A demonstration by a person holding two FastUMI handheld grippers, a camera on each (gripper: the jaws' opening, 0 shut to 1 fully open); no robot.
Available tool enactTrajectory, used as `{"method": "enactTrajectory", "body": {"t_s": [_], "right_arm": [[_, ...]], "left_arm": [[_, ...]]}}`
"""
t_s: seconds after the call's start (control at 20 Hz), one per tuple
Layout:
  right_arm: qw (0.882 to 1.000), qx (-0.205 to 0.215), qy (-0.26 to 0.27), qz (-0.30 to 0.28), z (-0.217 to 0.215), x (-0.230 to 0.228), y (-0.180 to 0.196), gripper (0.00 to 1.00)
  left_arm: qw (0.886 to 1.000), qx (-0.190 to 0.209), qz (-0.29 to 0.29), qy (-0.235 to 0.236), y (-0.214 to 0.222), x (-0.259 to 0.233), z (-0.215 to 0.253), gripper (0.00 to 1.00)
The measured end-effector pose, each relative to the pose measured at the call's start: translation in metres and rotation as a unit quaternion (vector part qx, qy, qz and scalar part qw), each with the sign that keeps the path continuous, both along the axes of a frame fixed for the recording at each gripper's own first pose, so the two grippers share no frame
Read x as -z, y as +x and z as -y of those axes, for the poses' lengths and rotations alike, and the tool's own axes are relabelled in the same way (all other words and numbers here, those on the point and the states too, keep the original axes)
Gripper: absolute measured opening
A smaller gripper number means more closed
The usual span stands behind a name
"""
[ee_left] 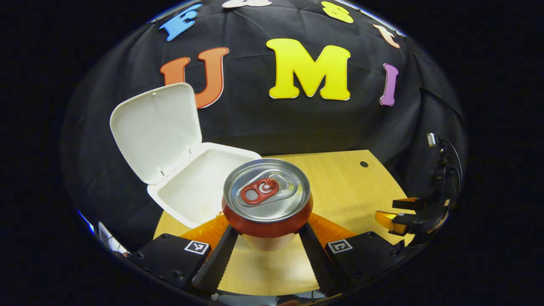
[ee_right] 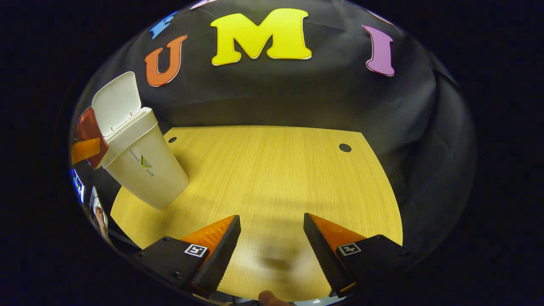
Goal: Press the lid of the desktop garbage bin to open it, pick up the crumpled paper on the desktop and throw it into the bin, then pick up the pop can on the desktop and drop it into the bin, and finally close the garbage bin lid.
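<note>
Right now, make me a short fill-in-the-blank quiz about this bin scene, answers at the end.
1. The garbage bin's lid stands ____.
2. The left hand-held gripper is shut on the ____.
3. The right hand-held gripper holds ____ between its fingers.
4. The pop can's pull tab is ____ in colour.

Answers: open; pop can; nothing; red

The left gripper [ee_left: 267,236] sits at the bottom centre of the left gripper view, its two fingers angled inward and pressed against opposite sides of the pop can [ee_left: 267,197], holding it upright. At the right edge of that view the right gripper [ee_left: 397,214] shows small, its state hard to judge there. In the right gripper view, the right gripper [ee_right: 272,231] stands at bottom centre, fingers spread wide apart, gripping nothing.
</note>
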State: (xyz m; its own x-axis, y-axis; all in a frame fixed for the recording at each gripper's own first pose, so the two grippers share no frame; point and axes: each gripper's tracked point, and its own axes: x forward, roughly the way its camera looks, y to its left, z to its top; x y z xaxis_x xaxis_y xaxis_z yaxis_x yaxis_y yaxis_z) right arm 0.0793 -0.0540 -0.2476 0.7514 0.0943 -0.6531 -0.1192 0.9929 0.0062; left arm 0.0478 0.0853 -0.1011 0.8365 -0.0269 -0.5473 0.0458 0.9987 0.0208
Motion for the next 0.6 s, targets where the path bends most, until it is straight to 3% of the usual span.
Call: {"method": "enactTrajectory", "body": {"t_s": [0.15, 0.35, 0.6], "right_arm": [[1.000, 0.011, 0.010, -0.012, 0.003, 0.009, -0.011, 0.95], [1.000, 0.021, 0.009, -0.017, 0.008, 0.014, -0.020, 0.95], [0.999, 0.047, -0.011, -0.021, 0.025, 0.018, -0.026, 0.95]], "left_arm": [[0.999, -0.035, 0.000, -0.003, 0.018, -0.015, -0.029, 0.86], [0.995, -0.091, 0.024, 0.040, 0.049, -0.026, -0.076, 0.86], [0.993, -0.116, -0.004, 0.031, 0.094, 0.007, -0.099, 0.86]]}}
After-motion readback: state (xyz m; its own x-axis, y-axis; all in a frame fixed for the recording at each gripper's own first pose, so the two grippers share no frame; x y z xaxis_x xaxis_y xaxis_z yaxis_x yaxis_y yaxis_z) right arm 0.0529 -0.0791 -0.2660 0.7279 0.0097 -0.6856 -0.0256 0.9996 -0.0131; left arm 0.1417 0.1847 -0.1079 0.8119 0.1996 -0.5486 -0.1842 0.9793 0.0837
